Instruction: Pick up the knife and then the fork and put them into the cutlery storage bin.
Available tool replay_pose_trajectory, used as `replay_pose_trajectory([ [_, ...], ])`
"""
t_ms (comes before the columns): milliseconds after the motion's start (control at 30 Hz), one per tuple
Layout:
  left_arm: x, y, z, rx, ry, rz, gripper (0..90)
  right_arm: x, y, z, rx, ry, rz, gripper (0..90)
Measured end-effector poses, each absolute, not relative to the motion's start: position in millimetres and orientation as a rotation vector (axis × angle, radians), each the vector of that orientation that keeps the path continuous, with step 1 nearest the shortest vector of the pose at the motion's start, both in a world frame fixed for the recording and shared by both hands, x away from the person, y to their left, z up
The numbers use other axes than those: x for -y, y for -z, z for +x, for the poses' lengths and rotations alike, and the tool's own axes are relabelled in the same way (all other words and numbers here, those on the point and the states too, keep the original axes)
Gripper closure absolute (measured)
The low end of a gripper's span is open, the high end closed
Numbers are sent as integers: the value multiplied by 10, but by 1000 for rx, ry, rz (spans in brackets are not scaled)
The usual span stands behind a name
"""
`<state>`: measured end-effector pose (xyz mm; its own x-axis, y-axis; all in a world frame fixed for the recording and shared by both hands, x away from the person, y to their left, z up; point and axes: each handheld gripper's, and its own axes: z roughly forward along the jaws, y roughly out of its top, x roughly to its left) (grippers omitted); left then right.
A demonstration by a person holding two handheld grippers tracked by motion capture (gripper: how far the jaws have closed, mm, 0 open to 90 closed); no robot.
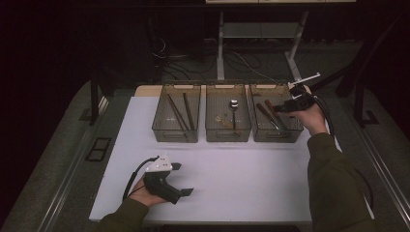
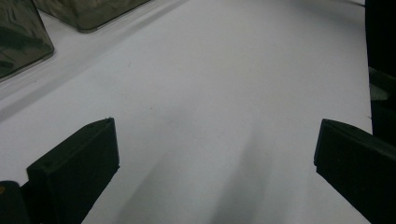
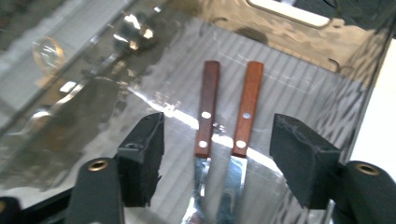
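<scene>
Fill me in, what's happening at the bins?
A person is sorting cutlery into three clear bins. The right gripper hangs over the right bin, jaws open, with two wood-handled knives lying side by side on the bin floor below it, not gripped. The middle bin holds a spoon, the left bin chopsticks. The left gripper rests open on the white table, holding nothing.

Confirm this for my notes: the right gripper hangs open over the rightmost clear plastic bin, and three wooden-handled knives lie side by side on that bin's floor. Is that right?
Not quite: the count is wrong. The right gripper view shows two wooden-handled knives, not three, lying side by side on the floor of the rightmost clear plastic bin. The rest holds: the right gripper hangs open above them, its pads clear of both.
</scene>
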<state>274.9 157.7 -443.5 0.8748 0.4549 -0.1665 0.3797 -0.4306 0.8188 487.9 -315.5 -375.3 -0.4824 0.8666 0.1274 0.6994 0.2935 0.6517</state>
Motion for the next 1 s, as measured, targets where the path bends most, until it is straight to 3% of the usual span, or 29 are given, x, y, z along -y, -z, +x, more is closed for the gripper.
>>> replay_pose_trajectory([
  [300, -1573, 4437, 2747, -611, -96, 2068, 0, 3184, 3699, 4686, -2290, -1000, 1380, 208],
  [1000, -1573, 4448, 2785, -615, -97, 2068, 0, 3082, 3654, 4102, -2220, -1141, 1242, 145],
])
